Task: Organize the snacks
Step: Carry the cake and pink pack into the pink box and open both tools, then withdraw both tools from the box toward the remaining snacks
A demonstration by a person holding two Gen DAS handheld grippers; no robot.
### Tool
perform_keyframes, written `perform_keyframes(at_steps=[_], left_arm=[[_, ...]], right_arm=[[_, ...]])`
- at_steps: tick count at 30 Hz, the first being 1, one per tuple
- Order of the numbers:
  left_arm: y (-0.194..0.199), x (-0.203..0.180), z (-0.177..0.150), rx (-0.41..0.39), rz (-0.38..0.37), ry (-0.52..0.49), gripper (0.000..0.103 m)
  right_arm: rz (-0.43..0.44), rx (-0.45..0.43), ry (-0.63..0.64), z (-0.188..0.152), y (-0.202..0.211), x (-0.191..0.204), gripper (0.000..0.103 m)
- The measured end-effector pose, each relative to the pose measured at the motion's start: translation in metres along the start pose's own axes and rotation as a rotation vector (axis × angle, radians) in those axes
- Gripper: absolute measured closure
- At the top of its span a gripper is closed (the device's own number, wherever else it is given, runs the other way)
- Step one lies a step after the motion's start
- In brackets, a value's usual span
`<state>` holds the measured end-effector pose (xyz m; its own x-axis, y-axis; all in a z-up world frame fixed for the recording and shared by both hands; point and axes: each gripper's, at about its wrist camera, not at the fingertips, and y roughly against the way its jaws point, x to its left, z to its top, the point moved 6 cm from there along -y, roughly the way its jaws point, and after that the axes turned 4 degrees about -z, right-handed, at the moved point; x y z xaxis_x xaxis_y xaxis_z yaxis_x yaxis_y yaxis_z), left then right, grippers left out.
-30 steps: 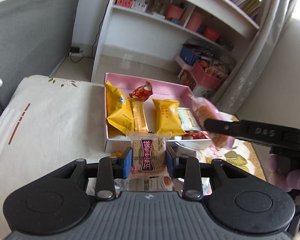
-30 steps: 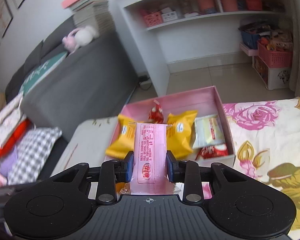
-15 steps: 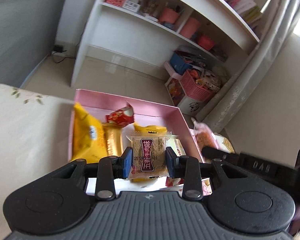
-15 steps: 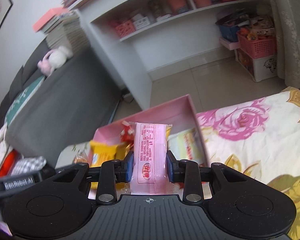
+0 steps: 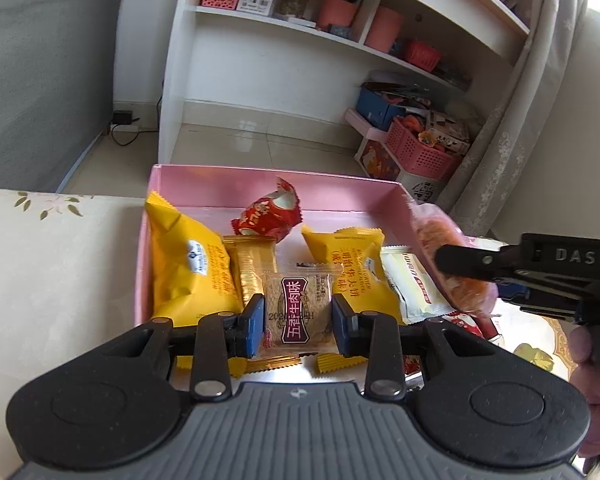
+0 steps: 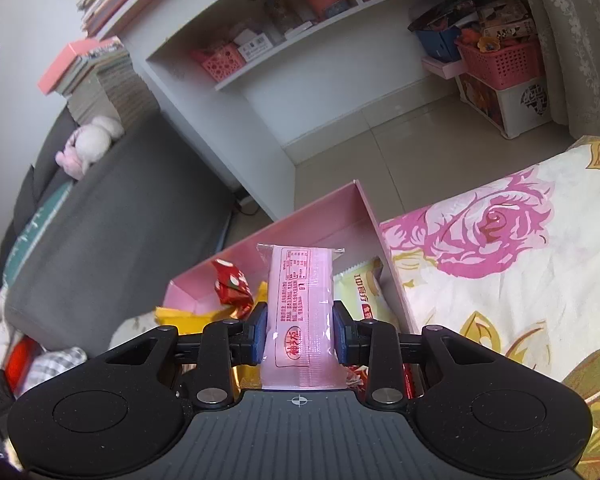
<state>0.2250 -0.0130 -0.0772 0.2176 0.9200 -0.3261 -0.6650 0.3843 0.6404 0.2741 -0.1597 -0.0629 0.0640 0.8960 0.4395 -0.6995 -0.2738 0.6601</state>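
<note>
Left wrist view: the left gripper (image 5: pixel 297 318) clamps a clear biscuit packet (image 5: pixel 297 308), upright, long axis pointing away over the pink box (image 5: pixel 259 184), its lower end hidden. The right gripper (image 6: pixel 299 332) pinches a pink packet (image 6: pixel 300 312) lengthwise, pointing into the box's right end. Its holder's hand (image 5: pixel 596 420) is cut off at the frame edge.

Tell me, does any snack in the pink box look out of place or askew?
Nothing looks spilled or damaged. Only the red candy is propped at a tilt against the gold bar in the pink box, while the other packets lie roughly side by side.
</note>
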Motion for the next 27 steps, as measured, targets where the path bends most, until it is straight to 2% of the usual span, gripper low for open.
perform_keyframes(at_steps=[9, 12, 13, 15, 16, 17, 19, 22, 25, 27], left_arm=[[-0.004, -0.004, -0.002, -0.011, -0.015, -0.007, 0.071], [-0.003, -0.003, -0.002, -0.030, -0.012, 0.000, 0.070], [-0.002, -0.002, -0.002, -0.040, -0.012, 0.006, 0.067], [0.001, -0.004, -0.001, -0.044, -0.025, 0.012, 0.059], [0.002, -0.005, 0.000, -0.045, -0.032, 0.010, 0.053], [0.004, -0.006, 0.000, -0.044, -0.033, 0.006, 0.050], [0.007, -0.008, 0.000, -0.043, -0.030, 0.009, 0.036], [0.012, -0.011, -0.002, -0.024, -0.047, 0.021, 0.028], [0.021, -0.017, -0.004, -0.018, -0.046, 0.006, 0.019], [0.029, -0.021, -0.007, -0.022, -0.040, -0.007, 0.013]], right_arm=[[-0.024, -0.015, 0.002, -0.002, 0.002, -0.003, 0.071], [-0.031, -0.029, 0.010, -0.002, 0.005, -0.003, 0.068], [-0.027, -0.033, 0.012, -0.002, 0.006, -0.002, 0.067], [-0.009, -0.032, 0.008, -0.001, 0.010, -0.002, 0.056], [-0.003, -0.035, 0.009, 0.000, 0.013, -0.001, 0.047], [-0.005, -0.041, 0.015, 0.000, 0.016, 0.000, 0.046], [-0.022, -0.050, 0.034, 0.000, 0.023, 0.003, 0.046], [-0.026, -0.053, 0.055, -0.003, 0.035, 0.009, 0.045], [-0.028, -0.046, 0.076, -0.008, 0.048, 0.017, 0.034], [-0.029, -0.040, 0.101, -0.013, 0.058, 0.022, 0.030]])
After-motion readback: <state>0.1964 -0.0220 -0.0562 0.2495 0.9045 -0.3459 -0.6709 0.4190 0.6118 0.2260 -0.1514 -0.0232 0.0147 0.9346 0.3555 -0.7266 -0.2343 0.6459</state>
